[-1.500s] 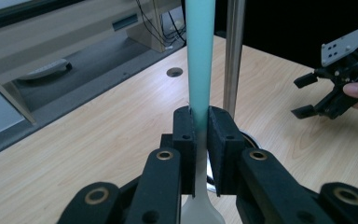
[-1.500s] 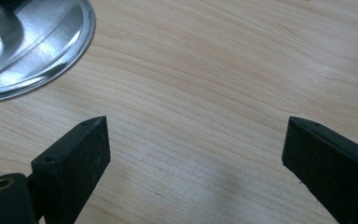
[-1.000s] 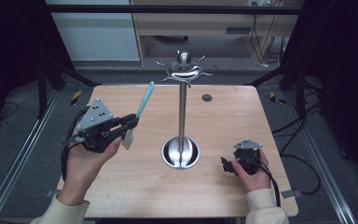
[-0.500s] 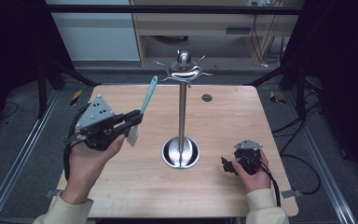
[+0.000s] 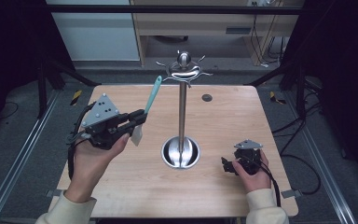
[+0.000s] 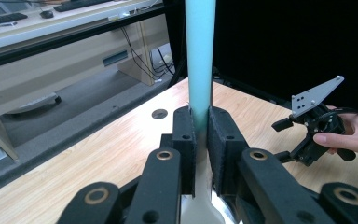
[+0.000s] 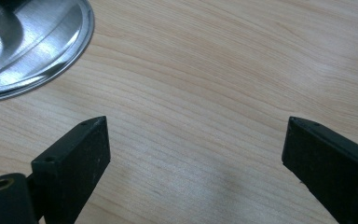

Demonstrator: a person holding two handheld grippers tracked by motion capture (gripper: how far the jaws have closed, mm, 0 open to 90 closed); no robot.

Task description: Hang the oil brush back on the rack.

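A spatula with a teal handle [image 5: 153, 95] and a pale blade [image 5: 136, 136] is clamped in my left gripper [image 5: 141, 119], which is held above the left half of the wooden table [image 5: 121, 186]. In the left gripper view the handle [image 6: 200, 56] rises straight up from between the shut jaws of that gripper [image 6: 201, 128]. A metal hook stand [image 5: 182, 109] with a round base [image 5: 170, 154] and a ring of hooks at the top [image 5: 183, 70] stands mid-table, just right of the spatula. My right gripper [image 5: 227, 164] rests low at the front right, open [image 7: 196, 140] over bare wood.
A small dark hole [image 5: 207, 97] sits in the tabletop behind the stand. The stand's shiny base [image 7: 28, 42] lies close to the right gripper's left jaw. A desk and cables are beyond the table's far edge.
My left gripper has carried the spatula slightly to the right, towards the stand. The right gripper has stayed put.
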